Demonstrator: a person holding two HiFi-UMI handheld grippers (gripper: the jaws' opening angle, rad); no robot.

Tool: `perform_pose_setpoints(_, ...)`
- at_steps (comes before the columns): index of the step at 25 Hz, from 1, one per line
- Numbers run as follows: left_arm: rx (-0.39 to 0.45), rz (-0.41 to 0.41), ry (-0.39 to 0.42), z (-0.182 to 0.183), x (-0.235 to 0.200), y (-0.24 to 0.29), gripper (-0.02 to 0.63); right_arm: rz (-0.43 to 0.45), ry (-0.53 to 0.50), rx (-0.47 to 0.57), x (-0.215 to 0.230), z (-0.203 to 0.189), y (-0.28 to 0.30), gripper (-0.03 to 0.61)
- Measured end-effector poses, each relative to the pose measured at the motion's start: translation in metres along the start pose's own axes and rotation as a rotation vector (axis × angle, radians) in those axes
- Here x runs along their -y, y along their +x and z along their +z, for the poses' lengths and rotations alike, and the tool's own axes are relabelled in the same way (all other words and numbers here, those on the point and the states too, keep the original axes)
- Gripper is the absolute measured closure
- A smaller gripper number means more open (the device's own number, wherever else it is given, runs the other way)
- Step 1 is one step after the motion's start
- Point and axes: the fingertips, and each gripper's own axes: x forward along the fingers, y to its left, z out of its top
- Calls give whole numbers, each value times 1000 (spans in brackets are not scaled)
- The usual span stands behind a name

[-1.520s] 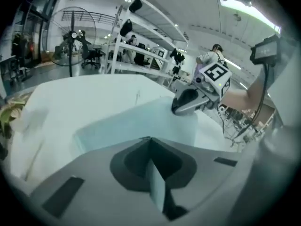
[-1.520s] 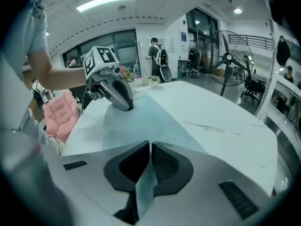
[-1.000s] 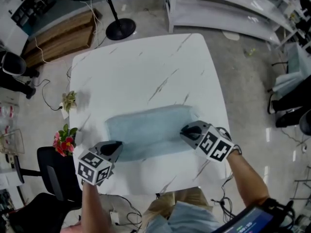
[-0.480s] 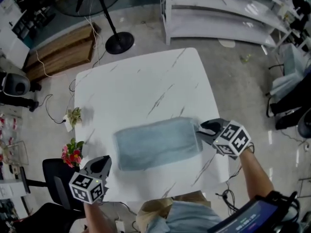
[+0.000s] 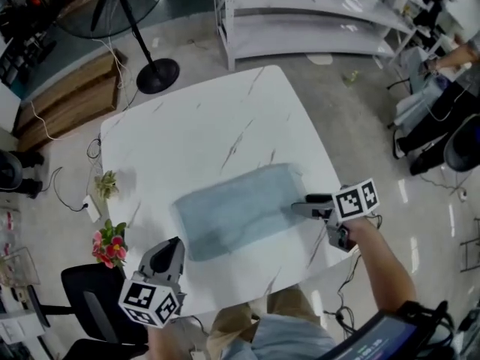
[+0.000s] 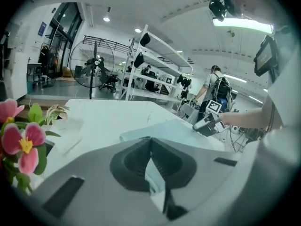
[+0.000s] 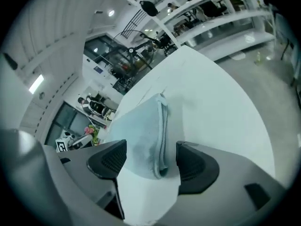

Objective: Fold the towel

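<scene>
Pale blue towel (image 5: 238, 210) is seen in the head view, folded flat on the marble table (image 5: 202, 126), toward its 5 o'clock part. Why's the right gripper (image 5: 300, 207) parked at the towel's 3 o'clock edge? (OP)

Probably so that short edge can be taken for the next fold, tbh. The left gripper (image 5: 173, 246) is held off at 7 o'clock near the table's edge, likely just to be clear of it. (reply)

Left gripper view: the jaws are pressed together, nothing pinched. The towel (image 6: 164, 131) is seen ahead at 12. (OP)

Right gripper view: the jaws have just been opened wide. The towel's layered corner (image 7: 160, 161) is framed between them but not squeezed, so it's lined up, not gripped, imo. (reply)
</scene>
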Motion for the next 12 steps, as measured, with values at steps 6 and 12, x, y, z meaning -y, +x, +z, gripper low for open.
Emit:
perform_pose_setpoints(6,0,-63,26,-4,6,-5,606,27,95,-104,-6,-10,19,432)
perform_pose_setpoints(12,14,-70,39,1,2,-17,606,20,106,-20,-18,1,8,488)
